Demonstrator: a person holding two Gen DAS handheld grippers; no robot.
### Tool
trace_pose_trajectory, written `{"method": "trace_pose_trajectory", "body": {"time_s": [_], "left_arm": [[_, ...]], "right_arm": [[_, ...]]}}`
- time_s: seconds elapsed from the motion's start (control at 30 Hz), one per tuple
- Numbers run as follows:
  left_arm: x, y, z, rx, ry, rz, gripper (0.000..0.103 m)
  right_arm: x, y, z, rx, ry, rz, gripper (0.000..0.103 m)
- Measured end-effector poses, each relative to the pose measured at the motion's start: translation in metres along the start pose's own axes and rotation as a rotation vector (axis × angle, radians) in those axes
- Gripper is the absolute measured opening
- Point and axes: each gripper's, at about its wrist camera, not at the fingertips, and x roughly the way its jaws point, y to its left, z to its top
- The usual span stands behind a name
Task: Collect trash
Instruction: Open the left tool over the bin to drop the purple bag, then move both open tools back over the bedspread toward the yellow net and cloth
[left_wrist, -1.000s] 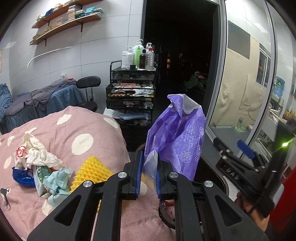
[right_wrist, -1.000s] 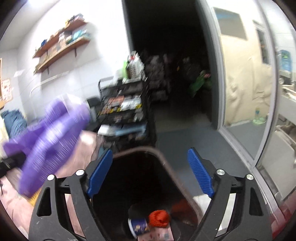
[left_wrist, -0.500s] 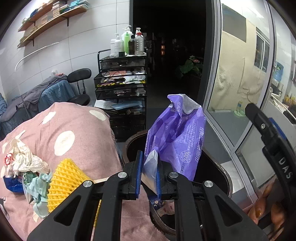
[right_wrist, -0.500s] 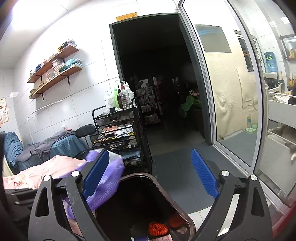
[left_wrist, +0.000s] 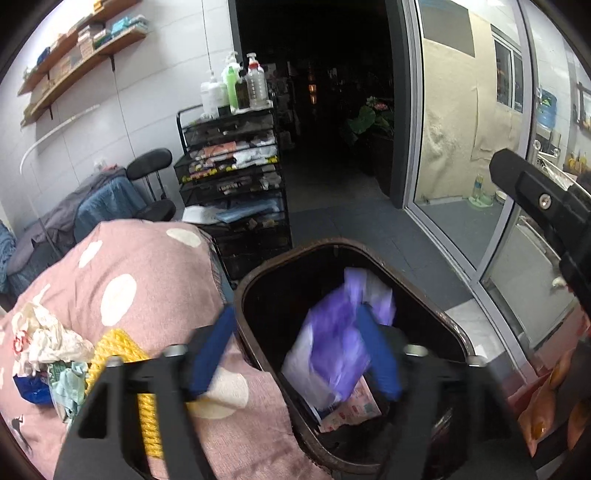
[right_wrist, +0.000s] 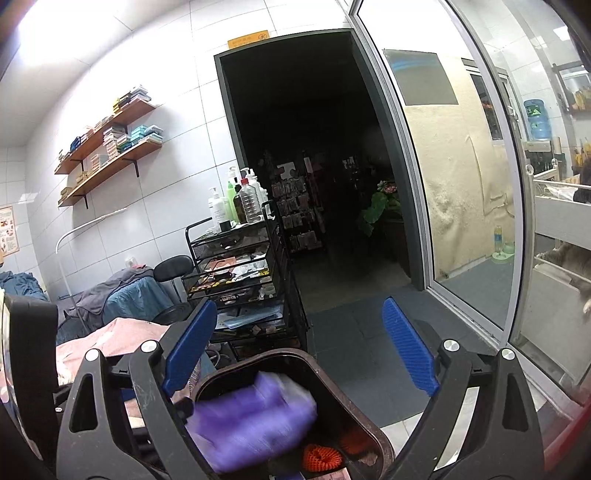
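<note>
Trash in the form of a crumpled purple plastic bag (left_wrist: 338, 341) sat blurred inside the dark brown, round-cornered plastic bin (left_wrist: 448, 325), in the half nearer the camera, over a pink printed wrapper (left_wrist: 354, 408) on the bin's floor. Around it the left gripper (left_wrist: 295, 354) had just been opening: its blue-padded fingers (left_wrist: 212, 350) stood wide on either side of the bag, and whether the right-hand pad still brushed the bag could not be told through the blur. From the right wrist view the same bag (right_wrist: 251, 421) showed as a purple smear against the near left wall of the bin (right_wrist: 373, 439), with an orange ribbed foam net (right_wrist: 321, 458) lying at the bottom beside it. The right gripper (right_wrist: 299, 347) hovered above the bin's rim with its blue pads (right_wrist: 408, 347) spread wide and nothing between them. Left of the bin, touching its side, lay a pink blanket with white spots (left_wrist: 147, 273); near its left edge was a heap of leftovers: a crumpled white tissue (left_wrist: 48, 336), a pale green wrapper (left_wrist: 68, 382), a blue packet (left_wrist: 31, 387) and a yellow foam net (left_wrist: 122, 350) just beside them. A black wire trolley with bottles on top (left_wrist: 236, 177) stood behind the blanket's far corner.
</note>
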Motion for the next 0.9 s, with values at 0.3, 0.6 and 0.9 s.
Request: {"method": "trace_pose_trajectory", "body": {"time_s": [0.3,0.6,0.9], "left_arm": [[-0.012,0.002,0.004,-0.018,-0.050,0.025,0.090],[-0.042,0.020,0.003,-0.084,-0.122,0.056,0.096],[-0.072,0.048,-0.008,-0.151,-0.178,0.106,0.098]], "right_arm": [[-0.003,-0.003,0.000,0.026,-0.015,-0.001,0.092],[0.001,-0.004,-0.001,0.038,0.010,0.021,0.094],[0.010,0.009,-0.008,0.003,0.083,0.131,0.094]]}}
